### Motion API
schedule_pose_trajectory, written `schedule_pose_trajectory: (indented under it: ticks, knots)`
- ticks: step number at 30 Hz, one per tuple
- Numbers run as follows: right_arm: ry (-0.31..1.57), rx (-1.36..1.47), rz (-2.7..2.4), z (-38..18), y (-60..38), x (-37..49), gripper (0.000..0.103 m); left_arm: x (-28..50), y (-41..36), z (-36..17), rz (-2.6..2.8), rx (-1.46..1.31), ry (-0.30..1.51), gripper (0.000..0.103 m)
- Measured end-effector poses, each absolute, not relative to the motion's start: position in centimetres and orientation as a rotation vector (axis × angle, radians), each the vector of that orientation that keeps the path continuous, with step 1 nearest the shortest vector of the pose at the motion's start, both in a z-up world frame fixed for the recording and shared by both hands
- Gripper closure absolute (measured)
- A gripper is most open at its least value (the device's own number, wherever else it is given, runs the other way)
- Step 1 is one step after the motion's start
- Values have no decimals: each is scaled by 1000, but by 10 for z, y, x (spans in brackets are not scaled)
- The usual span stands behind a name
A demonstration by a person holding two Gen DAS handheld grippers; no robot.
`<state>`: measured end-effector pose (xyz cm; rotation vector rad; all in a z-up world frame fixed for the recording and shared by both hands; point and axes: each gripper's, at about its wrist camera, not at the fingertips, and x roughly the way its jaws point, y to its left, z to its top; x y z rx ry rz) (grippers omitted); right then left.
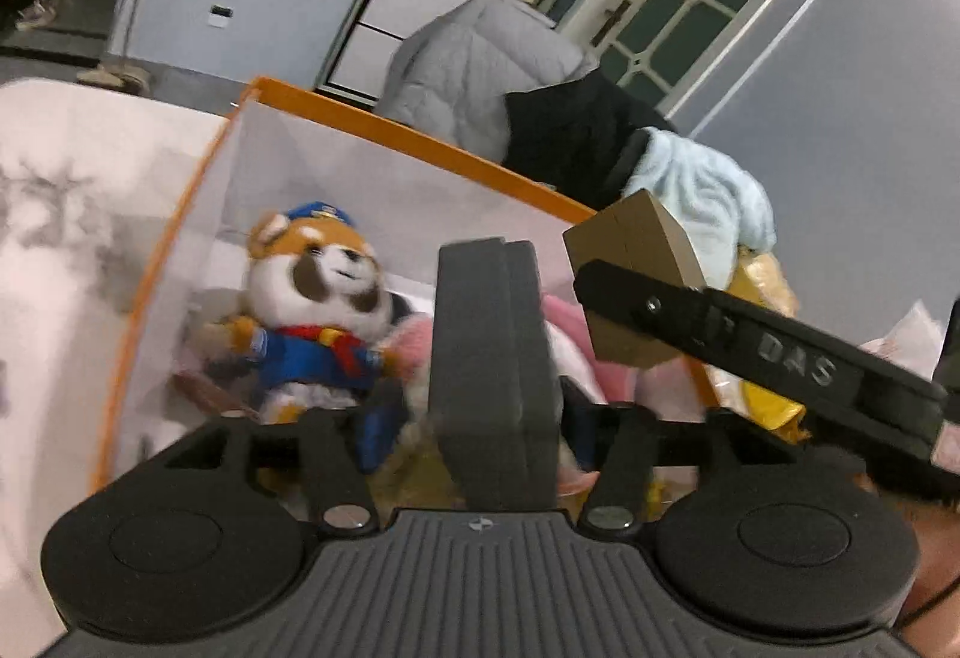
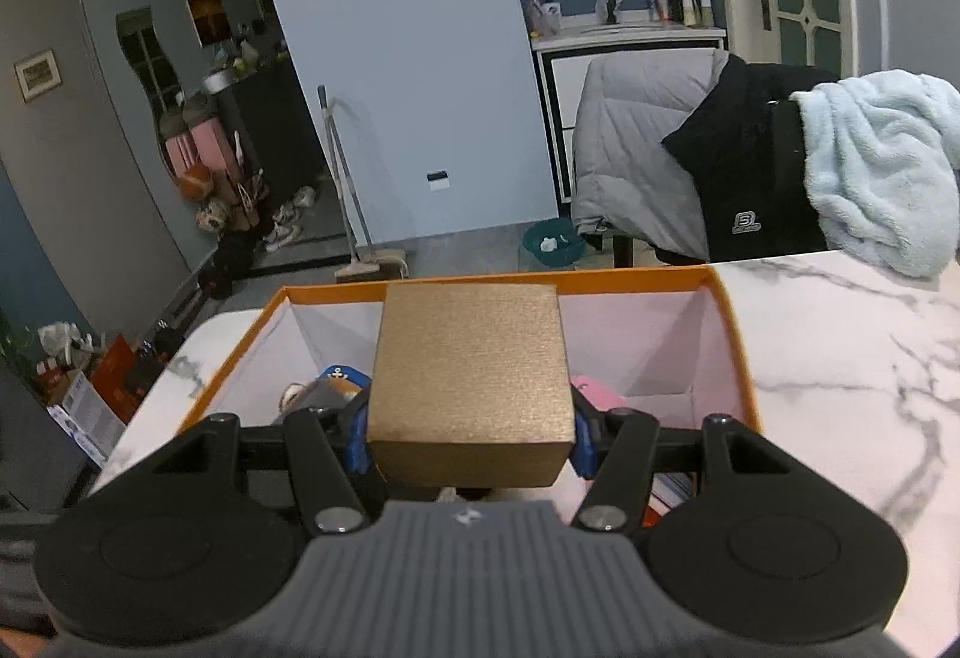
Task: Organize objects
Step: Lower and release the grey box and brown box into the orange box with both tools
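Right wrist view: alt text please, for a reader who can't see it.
The right gripper holds a gold box above an open orange-rimmed box on a marble table. Soft toys lie partly hidden inside; jackets and a blue towel are behind.

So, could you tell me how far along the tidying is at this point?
Done: the plush toy and a pink item already lie in the orange box. In hand: the right gripper holds a gold box over it. Left: release it; the left gripper is shut and empty.
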<state>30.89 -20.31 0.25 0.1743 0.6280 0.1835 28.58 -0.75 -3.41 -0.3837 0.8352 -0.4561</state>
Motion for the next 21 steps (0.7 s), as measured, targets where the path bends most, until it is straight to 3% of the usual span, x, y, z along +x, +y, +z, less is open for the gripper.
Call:
schedule_pose_trajectory:
  ticks: [10, 14, 21]
  knots:
    - [665, 87, 171, -11, -176, 347, 42, 278, 8, -20, -465, -344, 766, 36]
    - [645, 58, 150, -12, -168, 343, 28, 271, 8, -11, -468, -287, 705, 34]
    - [613, 93, 149, -3, -180, 330, 28, 261, 13, -1, -427, -241, 620, 28]
